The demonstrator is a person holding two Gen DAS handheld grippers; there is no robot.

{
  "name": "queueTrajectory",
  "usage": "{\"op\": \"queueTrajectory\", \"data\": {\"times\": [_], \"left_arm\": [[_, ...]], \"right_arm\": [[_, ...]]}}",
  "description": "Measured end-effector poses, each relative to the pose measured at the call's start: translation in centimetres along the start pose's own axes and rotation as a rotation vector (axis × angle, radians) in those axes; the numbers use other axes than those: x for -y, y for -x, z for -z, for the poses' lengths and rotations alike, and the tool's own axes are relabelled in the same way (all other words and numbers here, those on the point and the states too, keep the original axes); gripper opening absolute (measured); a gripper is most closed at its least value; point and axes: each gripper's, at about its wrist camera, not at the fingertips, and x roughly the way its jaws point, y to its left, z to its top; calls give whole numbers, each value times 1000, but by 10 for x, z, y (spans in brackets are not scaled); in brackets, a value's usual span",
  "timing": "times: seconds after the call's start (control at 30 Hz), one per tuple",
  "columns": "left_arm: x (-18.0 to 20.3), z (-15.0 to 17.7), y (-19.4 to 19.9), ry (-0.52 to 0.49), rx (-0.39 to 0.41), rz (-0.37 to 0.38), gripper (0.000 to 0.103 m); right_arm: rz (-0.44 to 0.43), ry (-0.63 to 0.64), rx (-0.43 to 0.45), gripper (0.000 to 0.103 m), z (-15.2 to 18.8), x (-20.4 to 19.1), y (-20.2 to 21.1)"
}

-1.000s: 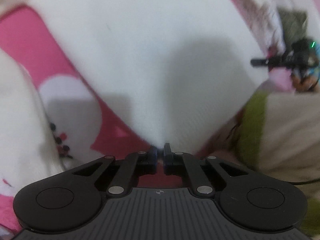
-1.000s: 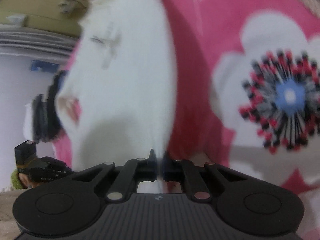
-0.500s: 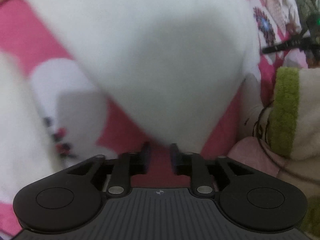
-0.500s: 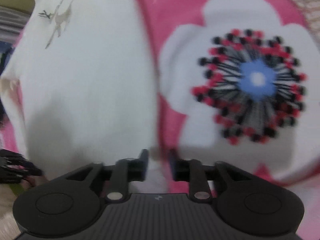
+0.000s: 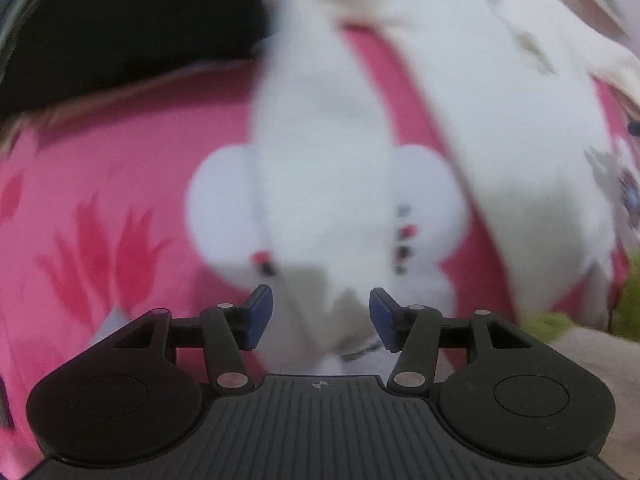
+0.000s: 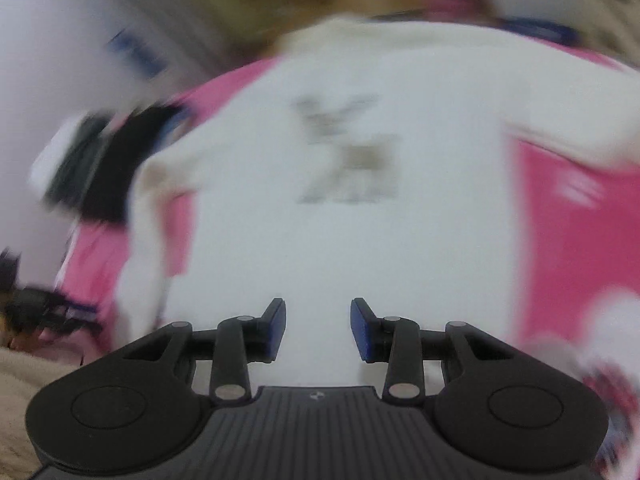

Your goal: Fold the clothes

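A white long-sleeved top (image 6: 352, 208) with a grey print lies spread on a pink flowered blanket (image 6: 568, 232). In the left wrist view a white sleeve (image 5: 320, 168) runs from the top of the frame down toward the fingers, with the body of the top (image 5: 520, 128) to the right. My left gripper (image 5: 321, 314) is open, just above the sleeve's end, holding nothing. My right gripper (image 6: 318, 328) is open over the top's lower part, holding nothing. Both views are blurred by motion.
The pink blanket (image 5: 100, 208) with white flowers covers the surface. A dark area (image 5: 128, 20) lies beyond its far edge. Green and beige fabric (image 5: 580, 344) lies at the right. Dark objects (image 6: 100, 168) sit at the blanket's left edge.
Both grippers were shut on the white top a second ago. They have let go and opened wide. Both have swung away, so the whole top now shows flat on the blanket.
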Motion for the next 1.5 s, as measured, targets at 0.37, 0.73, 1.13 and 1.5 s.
{"op": "queueTrajectory", "data": {"times": [0.37,0.73,1.13,1.5], "left_arm": [[-31,3,-41,196,-28,27,53],[-23,4,-7,177,153,94,0],[-21,6,7,162,63,84,49],[-19,-13,-30,336,47,-40,3]], "right_arm": [[-41,384,-129,39,-8,-75,-163],[-60,294,-93,39,-10,-42,-170],[-89,232,-59,41,-7,-36,-172],[-95,229,-40,42,-3,-36,-170]]}}
